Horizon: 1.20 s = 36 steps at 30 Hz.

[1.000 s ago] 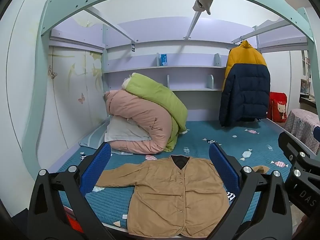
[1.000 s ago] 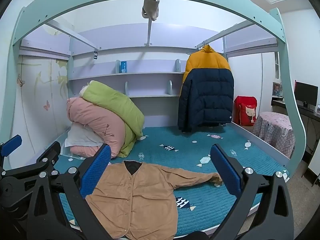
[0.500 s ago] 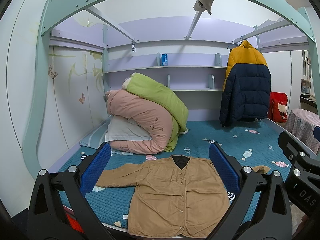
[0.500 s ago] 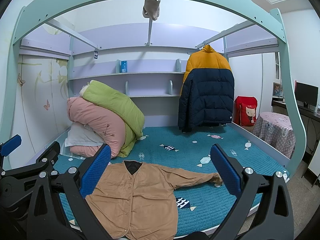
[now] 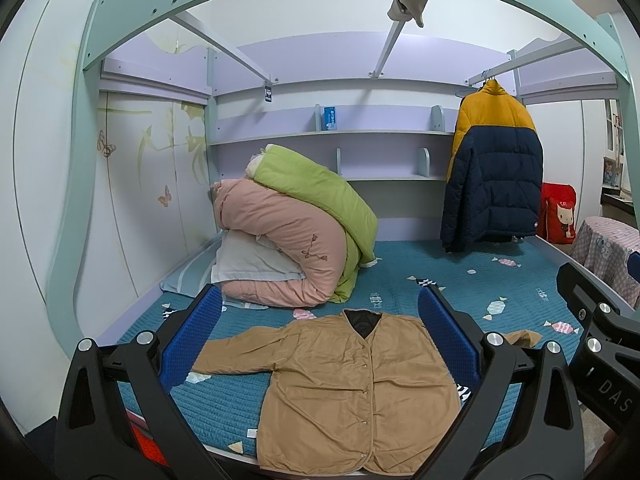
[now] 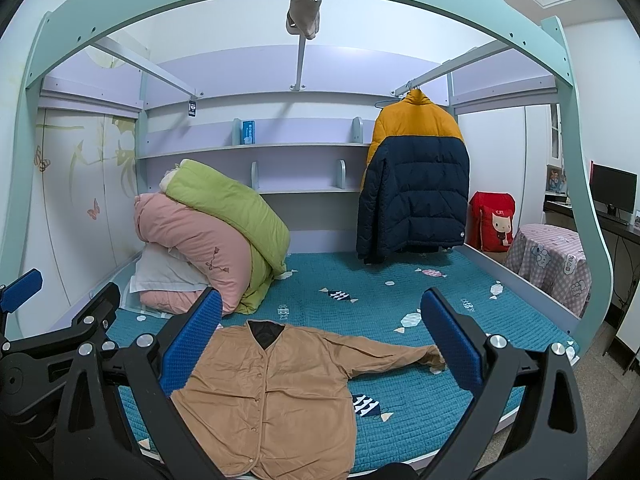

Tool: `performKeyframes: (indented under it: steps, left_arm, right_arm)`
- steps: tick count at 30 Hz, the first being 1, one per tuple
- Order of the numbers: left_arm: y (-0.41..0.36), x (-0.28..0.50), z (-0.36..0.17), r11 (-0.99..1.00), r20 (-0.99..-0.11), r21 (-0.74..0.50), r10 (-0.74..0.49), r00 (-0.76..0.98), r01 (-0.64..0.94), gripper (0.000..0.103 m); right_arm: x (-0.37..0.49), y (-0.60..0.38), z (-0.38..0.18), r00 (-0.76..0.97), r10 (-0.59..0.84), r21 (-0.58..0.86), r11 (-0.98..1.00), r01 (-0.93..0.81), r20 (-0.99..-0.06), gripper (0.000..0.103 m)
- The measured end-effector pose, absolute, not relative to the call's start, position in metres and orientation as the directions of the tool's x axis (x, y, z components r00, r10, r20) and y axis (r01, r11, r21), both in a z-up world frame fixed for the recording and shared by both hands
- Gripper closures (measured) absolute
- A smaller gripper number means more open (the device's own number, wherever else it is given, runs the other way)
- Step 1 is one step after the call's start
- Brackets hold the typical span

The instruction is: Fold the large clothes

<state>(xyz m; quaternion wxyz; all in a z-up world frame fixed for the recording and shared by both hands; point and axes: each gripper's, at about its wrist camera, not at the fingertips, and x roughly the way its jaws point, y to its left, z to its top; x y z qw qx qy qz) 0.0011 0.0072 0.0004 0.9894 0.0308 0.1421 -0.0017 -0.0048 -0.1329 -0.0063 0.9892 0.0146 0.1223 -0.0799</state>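
A tan button-front jacket (image 5: 352,384) lies flat, face up, on the teal bed cover (image 5: 460,280) near the bed's front edge, sleeves spread to both sides. It also shows in the right wrist view (image 6: 272,392). My left gripper (image 5: 320,332) is open and empty, held in the air in front of the bed, apart from the jacket. My right gripper (image 6: 320,328) is open and empty too, to the right of the left one. The right gripper's body (image 5: 600,336) shows at the left wrist view's right edge.
Folded pink and green quilts (image 5: 292,236) with a pillow are piled at the back left of the bed. A yellow and navy puffer jacket (image 5: 492,168) hangs at the back right. A covered round table (image 6: 548,264) and a red bag (image 6: 492,220) stand right of the bed.
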Motion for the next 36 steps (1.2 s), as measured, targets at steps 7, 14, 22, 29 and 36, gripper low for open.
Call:
performKeyframes:
  steps: [7, 14, 22, 29, 36]
  left_arm:
    - [0.02, 0.006, -0.009, 0.998, -0.281, 0.06, 0.01, 0.96, 0.007, 0.005]
    - [0.027, 0.006, -0.013, 0.998, -0.287, 0.062, 0.009, 0.958, 0.009, 0.005]
    - [0.025, 0.01, -0.02, 0.998, -0.296, 0.065, 0.011, 0.955, 0.009, 0.005]
    - [0.023, 0.018, -0.027, 0.998, -0.314, 0.069, 0.016, 0.949, 0.006, 0.005]
    - [0.023, 0.034, -0.031, 0.998, -0.347, 0.067, 0.022, 0.938, 0.001, 0.005]
  right_arm:
    - [-0.001, -0.13, -0.01, 0.957, -0.152, 0.01, 0.987, 0.159, -0.246, 0.007]
    - [0.002, -0.129, -0.014, 0.956, -0.15, 0.011, 0.987, 0.158, -0.252, 0.007]
    - [0.006, -0.127, -0.019, 0.954, -0.148, 0.012, 0.988, 0.157, -0.262, 0.007]
    - [0.014, -0.128, -0.021, 0.949, -0.144, 0.009, 0.988, 0.152, -0.281, 0.007]
    - [0.03, -0.125, -0.027, 0.94, -0.138, 0.0, 0.989, 0.145, -0.312, 0.007]
